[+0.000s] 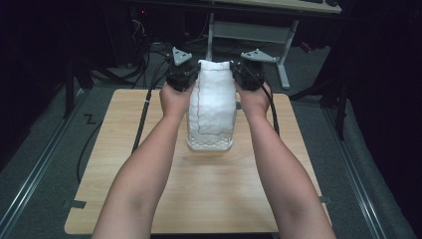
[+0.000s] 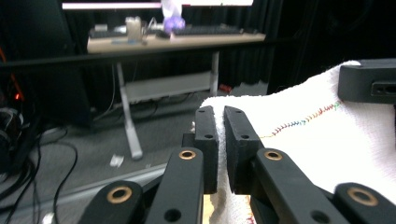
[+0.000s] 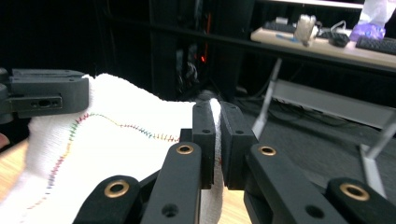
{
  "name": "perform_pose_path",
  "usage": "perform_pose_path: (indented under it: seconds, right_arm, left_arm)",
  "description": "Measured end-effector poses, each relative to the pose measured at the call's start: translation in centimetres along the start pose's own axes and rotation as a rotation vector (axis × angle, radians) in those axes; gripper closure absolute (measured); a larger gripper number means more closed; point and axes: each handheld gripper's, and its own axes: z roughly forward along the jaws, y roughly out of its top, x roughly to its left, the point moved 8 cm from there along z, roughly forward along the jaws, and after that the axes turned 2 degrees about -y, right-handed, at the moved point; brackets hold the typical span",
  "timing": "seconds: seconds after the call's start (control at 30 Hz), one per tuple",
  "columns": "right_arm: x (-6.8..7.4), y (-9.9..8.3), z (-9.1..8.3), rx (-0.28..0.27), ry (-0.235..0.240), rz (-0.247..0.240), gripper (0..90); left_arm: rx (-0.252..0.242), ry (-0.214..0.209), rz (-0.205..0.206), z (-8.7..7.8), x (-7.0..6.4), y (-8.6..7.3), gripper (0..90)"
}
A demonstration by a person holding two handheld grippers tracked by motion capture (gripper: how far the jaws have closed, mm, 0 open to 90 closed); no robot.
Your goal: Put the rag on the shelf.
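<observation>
Hanging above the wooden table (image 1: pixel 214 189) as a white towel (image 1: pixel 213 99), folded into a narrow band, coarse-woven, edged with a multicoloured stitched seam, lower end draped into a white perforated basket (image 1: pixel 210 144) standing near the table's centre. Held taut at the upper corners, well above the table, beyond the basket on the far side. Left gripper (image 1: pixel 185 74) clamped on the towel's left upper corner, jaws pressed together with cloth pinched between them. Right gripper (image 1: pixel 245 75) clamped likewise on the right upper corner. Both forearms extended forward over the table, roughly parallel, hands wrapped around the gripper bodies on either side of the towel, level with each other. Seen from the left gripper view: towel (image 2: pixel 322 140) spreading to the right of the closed jaws, rainbow stitching crossing the cloth, the other gripper (image 2: pixel 369 84) at the far edge of the cloth. Seen from the right gripper view: towel (image 3: pixel 107 144) spreading to the left, seam curving down toward the table, a thin strip of cloth nipped between the pads (image 3: pixel 205 135). Shown in the high view but in neither gripper view: the basket beneath the towel.
</observation>
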Motion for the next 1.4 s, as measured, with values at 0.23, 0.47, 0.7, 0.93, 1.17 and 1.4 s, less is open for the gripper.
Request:
perform_pose_path:
  seconds: [0.23, 0.47, 0.7, 0.93, 1.17, 1.4]
  right_arm:
    - [0.3, -3.2, 2.9, 0.114, 0.011, -0.060, 85.4]
    - [0.4, -4.1, 3.6, 0.124, -0.001, -0.045, 73.5]
    - [0.2, -4.4, 3.3, 0.137, 0.016, -0.031, 66.8]
    - [0.1, -5.2, 1.2, 0.122, 0.040, -0.035, 59.0]
    - [0.5, -5.5, -2.2, 0.064, 0.055, -0.017, 55.6]
    - [1.3, -6.3, -5.0, 0.044, 0.083, -0.023, 51.2]
  left_arm:
    - [0.096, -0.003, -0.019, 1.4, 1.1, -3.1, 82.8]
    - [0.108, -0.046, -0.067, 1.8, 1.1, -3.9, 65.0]
    - [0.079, -0.055, -0.072, 0.9, 0.6, -3.2, 60.2]
    - [0.051, -0.053, -0.100, -1.6, 0.3, -3.5, 57.9]
    - [0.035, -0.058, -0.056, -4.4, -0.4, -4.5, 56.2]
    - [0.054, -0.076, -0.056, -6.6, -0.4, -5.9, 53.3]
